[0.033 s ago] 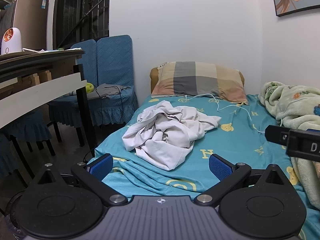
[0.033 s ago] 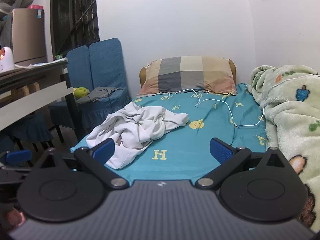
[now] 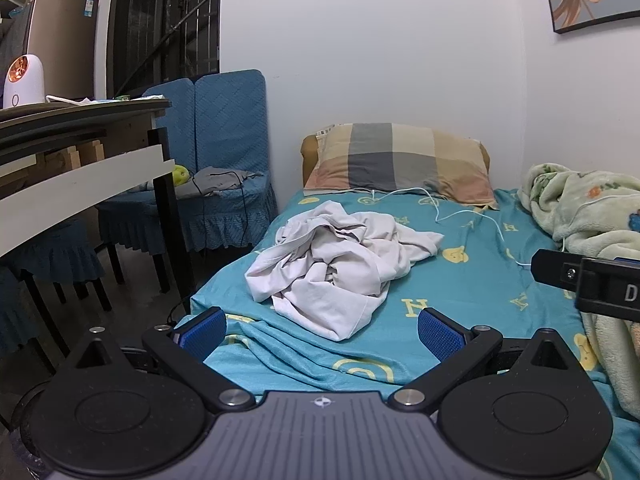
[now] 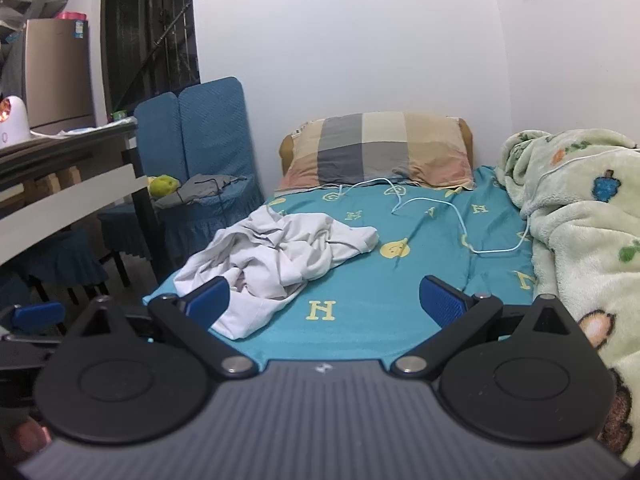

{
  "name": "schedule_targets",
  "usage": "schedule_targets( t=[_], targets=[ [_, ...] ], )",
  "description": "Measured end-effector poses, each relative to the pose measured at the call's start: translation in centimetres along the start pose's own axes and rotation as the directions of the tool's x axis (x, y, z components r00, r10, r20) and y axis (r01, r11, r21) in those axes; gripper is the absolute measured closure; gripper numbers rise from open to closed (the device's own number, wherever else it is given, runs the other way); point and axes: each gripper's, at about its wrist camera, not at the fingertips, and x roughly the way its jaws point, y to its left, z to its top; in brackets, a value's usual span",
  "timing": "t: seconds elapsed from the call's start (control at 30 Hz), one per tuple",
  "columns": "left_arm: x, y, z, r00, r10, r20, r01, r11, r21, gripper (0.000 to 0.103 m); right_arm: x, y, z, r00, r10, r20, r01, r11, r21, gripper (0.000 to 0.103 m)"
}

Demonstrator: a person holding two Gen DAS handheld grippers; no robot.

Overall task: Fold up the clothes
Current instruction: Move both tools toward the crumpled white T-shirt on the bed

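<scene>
i see the crumpled white garment [image 3: 340,264] near the bed's [image 3: 460,280] left edge, straight ahead of my left hand-held gripper [image 3: 320,334], nearer than the right hand-held gripper [image 4: 324,300]; both released, empty.

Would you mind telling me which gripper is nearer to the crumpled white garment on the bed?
Left. The left gripper faces the white garment head-on, just short of its near edge. The right gripper sits off to the garment's right, open over bare bedsheet.

A crumpled white garment [image 4: 280,256] lies on the teal bed [image 4: 400,280]; the right gripper [image 4: 324,304] hovers wide apart before it; a checked pillow [image 4: 380,152] sits behind.
</scene>
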Motion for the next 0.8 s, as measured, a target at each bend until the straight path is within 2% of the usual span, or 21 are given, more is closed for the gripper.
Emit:
schedule_targets(
  t=[0.27,0.47,0.63,0.73,0.8],
  targets=[
    [-0.3,0.4,0.0,1.0,-0.014,0.006,0.014,1.0,-0.016,0.0,-0.9,0.5,-0.1,0.998,0.049,0.039,-0.046,0.997,-0.068,0.0],
    [-0.1,-0.1,0.1,1.0,-0.018,-0.007,0.017,1.0,-0.017,0.0,-1.1,1.3,-0.5,0.996,0.019,0.082,-0.01,0.993,-0.114,0.0],
    [0.1,-0.3,0.1,1.0,-0.024,-0.007,0.024,1.0,-0.008,0.0,-1.7,0.7,-0.5,0.993,0.044,0.112,-0.035,0.996,-0.084,0.0],
    [0.2,-0.4,0.1,1.0,-0.03,0.0,0.03,1.0,-0.007,0.0,-1.4,0.0,-0.2,0.994,0.059,0.096,-0.055,0.998,-0.042,0.0],
    [0.2,-0.4,0.2,0.999,-0.033,0.008,0.033,0.999,-0.006,0.0,-1.3,0.0,-0.2,0.994,0.067,0.087,-0.063,0.997,-0.045,0.004]
  ],
)
